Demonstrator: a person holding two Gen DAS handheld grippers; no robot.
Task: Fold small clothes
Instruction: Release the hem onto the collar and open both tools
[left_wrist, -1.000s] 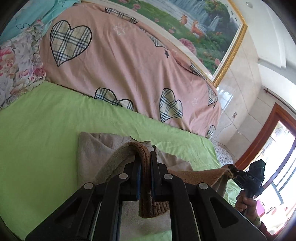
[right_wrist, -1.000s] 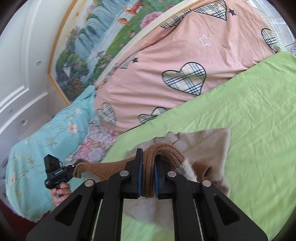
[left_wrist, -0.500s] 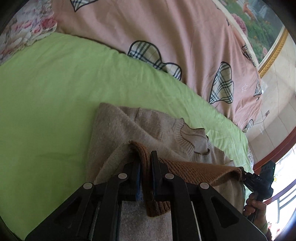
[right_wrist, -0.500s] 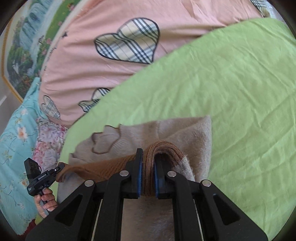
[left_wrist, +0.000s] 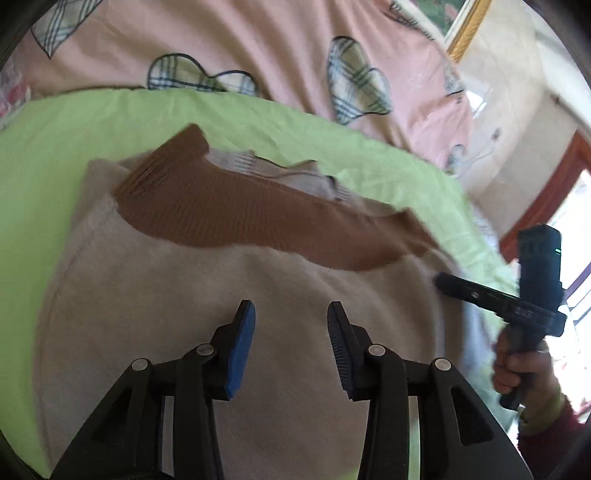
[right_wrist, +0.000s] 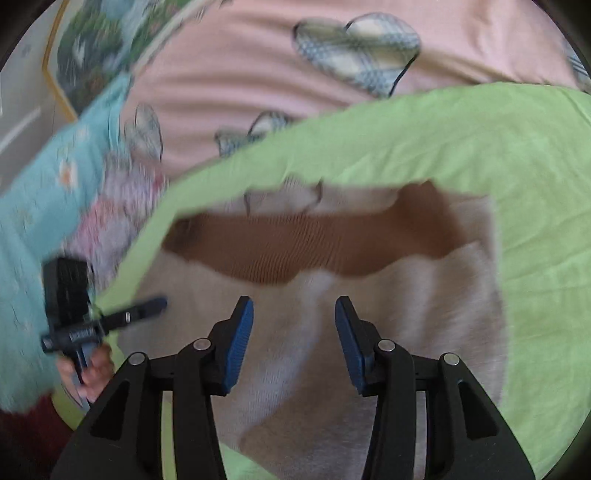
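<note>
A small beige sweater lies folded on the green sheet. Its brown ribbed hem rests across the top, near the collar. My left gripper hovers just behind the hem, jaws opening, nothing between them. My right gripper does the same over the sweater's other side. Each view also shows the other gripper: the right one at the sweater's right edge, the left one at its left edge, each held by a hand.
A pink quilt with plaid hearts is bunched along the far side of the bed. Floral and turquoise bedding lies at one end. A framed picture hangs on the wall; a wooden door frame stands beyond the bed's other end.
Both grippers carried the brown hem forward and down onto the sweater, then opened and let it go. The hem now lies flat near the collar.
</note>
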